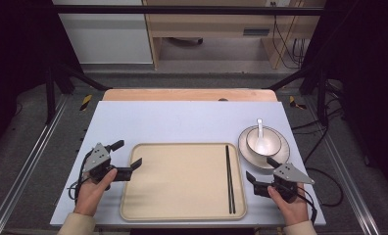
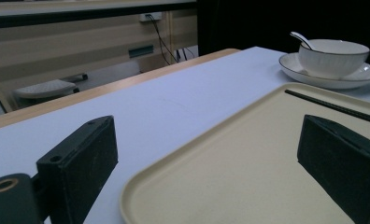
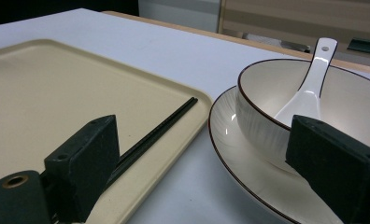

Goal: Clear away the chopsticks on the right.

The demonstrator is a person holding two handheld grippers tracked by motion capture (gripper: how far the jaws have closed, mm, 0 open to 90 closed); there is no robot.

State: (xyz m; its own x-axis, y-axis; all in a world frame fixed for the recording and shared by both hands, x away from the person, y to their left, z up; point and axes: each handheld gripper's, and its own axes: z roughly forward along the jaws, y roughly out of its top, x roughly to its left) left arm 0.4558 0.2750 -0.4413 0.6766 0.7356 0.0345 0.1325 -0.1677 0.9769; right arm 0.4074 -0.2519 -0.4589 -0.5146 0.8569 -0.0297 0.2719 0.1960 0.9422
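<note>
The left tool (image 1: 125,153) hangs released and empty over the near-left rim of the beige tray (image 1: 182,215), at about eight o'clock on the pale surface (image 1: 182,120); the right tool (image 1: 261,169), also released, waits at four o'clock between the tray and the plate (image 1: 282,152) carrying a bowl (image 1: 271,139) with a spoon (image 1: 260,132). Black chopsticks (image 1: 229,178) already lie on the tray's right side, so the bowl setting looks next, calling for a steady grip on the plate's rim. Beyond, at twelve o'clock, stand wooden furniture and cables.
</note>
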